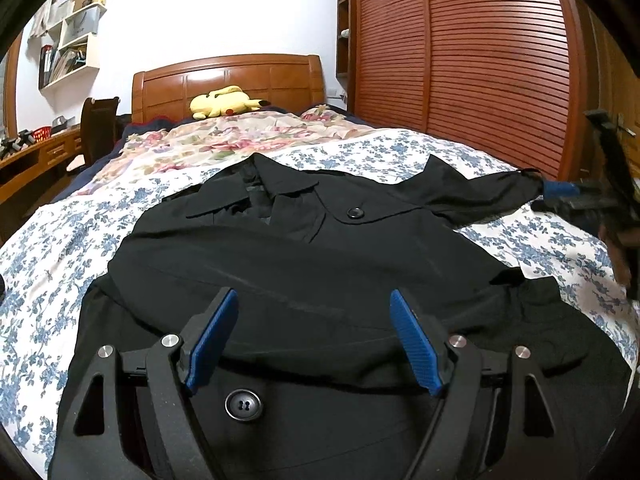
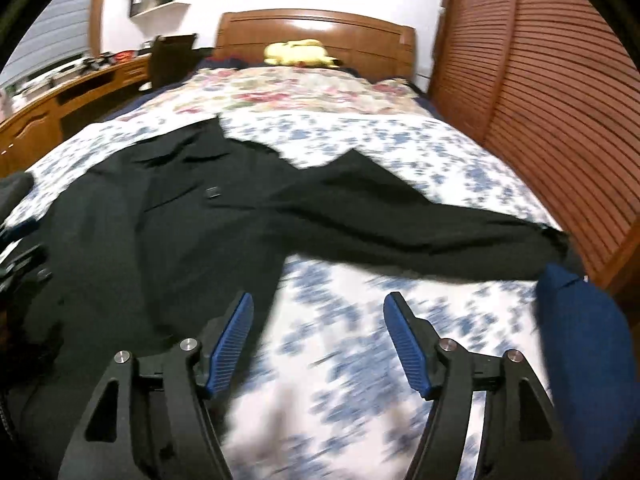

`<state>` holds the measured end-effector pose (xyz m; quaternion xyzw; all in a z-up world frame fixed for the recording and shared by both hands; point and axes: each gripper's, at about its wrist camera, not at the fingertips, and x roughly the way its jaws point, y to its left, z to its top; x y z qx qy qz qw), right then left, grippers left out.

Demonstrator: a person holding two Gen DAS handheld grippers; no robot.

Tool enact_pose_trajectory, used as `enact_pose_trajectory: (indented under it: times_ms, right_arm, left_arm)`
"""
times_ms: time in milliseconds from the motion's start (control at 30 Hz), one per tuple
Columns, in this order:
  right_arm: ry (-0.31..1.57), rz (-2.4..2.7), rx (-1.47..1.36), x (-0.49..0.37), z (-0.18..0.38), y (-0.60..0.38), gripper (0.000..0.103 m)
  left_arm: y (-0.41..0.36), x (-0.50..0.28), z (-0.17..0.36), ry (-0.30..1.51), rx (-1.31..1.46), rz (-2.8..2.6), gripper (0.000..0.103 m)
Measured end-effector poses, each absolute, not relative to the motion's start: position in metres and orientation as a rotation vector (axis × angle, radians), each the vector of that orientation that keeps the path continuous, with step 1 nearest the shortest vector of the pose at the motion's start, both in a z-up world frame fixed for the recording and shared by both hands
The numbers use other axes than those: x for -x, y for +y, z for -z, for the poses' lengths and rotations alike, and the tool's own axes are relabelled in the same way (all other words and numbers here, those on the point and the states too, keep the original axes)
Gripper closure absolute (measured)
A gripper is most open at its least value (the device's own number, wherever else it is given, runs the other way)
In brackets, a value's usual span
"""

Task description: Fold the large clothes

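A black coat [image 1: 320, 248] with a collar and large buttons [image 1: 244, 404] lies front up on the flowered bedsheet [image 1: 60, 260]. One sleeve [image 1: 480, 196] stretches out to the right, and a fold of its cloth lies across the body. My left gripper [image 1: 312, 296] hovers open over the coat's lower front, nothing between its blue pads. In the right wrist view the coat [image 2: 160, 220] lies to the left and its sleeve [image 2: 400, 232] runs across ahead. My right gripper [image 2: 320, 296] stands open over bare sheet [image 2: 360, 360], short of the sleeve. The picture is blurred.
A yellow plush toy [image 1: 224, 102] rests by the wooden headboard [image 1: 240, 76]. A slatted wooden wardrobe [image 1: 480, 60] stands close along the bed's right side. A desk [image 1: 32, 160] and a dark chair [image 1: 98, 120] stand to the left. Dark blue cloth [image 2: 580, 340] hangs at the bed's right edge.
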<state>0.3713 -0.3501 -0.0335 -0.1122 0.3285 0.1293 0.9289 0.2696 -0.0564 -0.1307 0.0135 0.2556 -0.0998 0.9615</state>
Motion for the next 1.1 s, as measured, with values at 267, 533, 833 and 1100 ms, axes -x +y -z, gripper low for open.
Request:
enact_pose_trajectory:
  times_ms: [267,533,833,1100]
  right_arm:
    - [0.734,-0.105,0.169,-0.453,0.039,-0.389,0.031]
    - [0.86,-0.002,0.079,-0.521,0.066,-0.401,0.031]
    - [0.954,0.065,0.016,-0.561,0.087,-0.401,0.031]
    - [0.996,0.055,0.089,-0.578,0.096,-0.39,0.033]
  left_arm:
    - [-0.06,-0.268,0.131,0.513,-0.043,0.203,0.024]
    - [-0.061,-0.269,0.132,0.519,-0.048,0.208,0.024]
    - [-0.061,-0.27,0.132,0.528,-0.042,0.21,0.024]
    - [-0.059,-0.272,0.132,0.532,-0.038,0.212,0.024]
